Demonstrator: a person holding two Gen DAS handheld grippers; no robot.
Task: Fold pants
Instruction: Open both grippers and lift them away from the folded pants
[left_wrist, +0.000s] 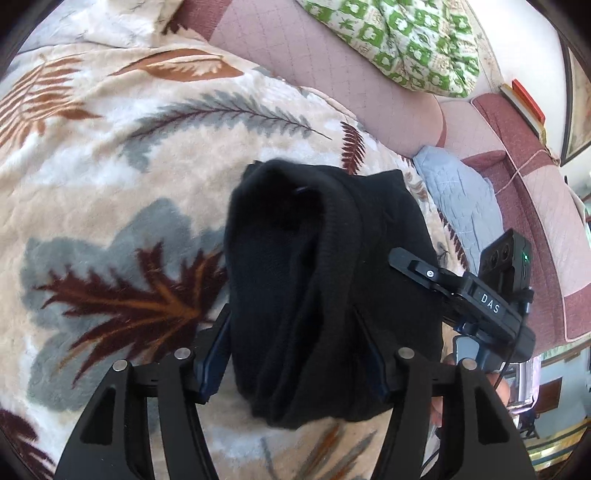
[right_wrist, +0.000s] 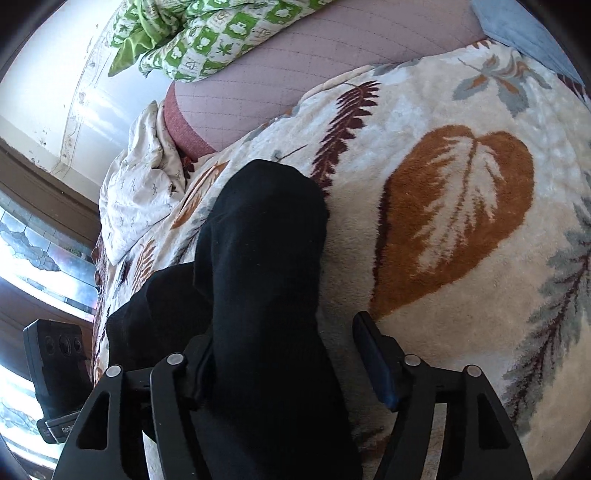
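The black pants (left_wrist: 314, 280) lie bunched on a leaf-patterned fleece blanket (left_wrist: 110, 155). In the left wrist view my left gripper (left_wrist: 295, 354) has its fingers wide apart on either side of the bunched cloth, which drapes between them. In the right wrist view the pants (right_wrist: 266, 266) hang over my right gripper (right_wrist: 291, 354); its fingers stand wide apart, the left one hidden under cloth, the right one bare. The right gripper's body (left_wrist: 480, 299) shows at the right edge of the pants in the left wrist view.
A pink quilted sofa back (left_wrist: 317, 66) runs behind the blanket, with a green patterned cushion (left_wrist: 399, 40) on it. A light blue quilted cloth (left_wrist: 461, 199) lies at the blanket's right. A crumpled white cloth (right_wrist: 136, 184) and a window (right_wrist: 33, 254) are at the left.
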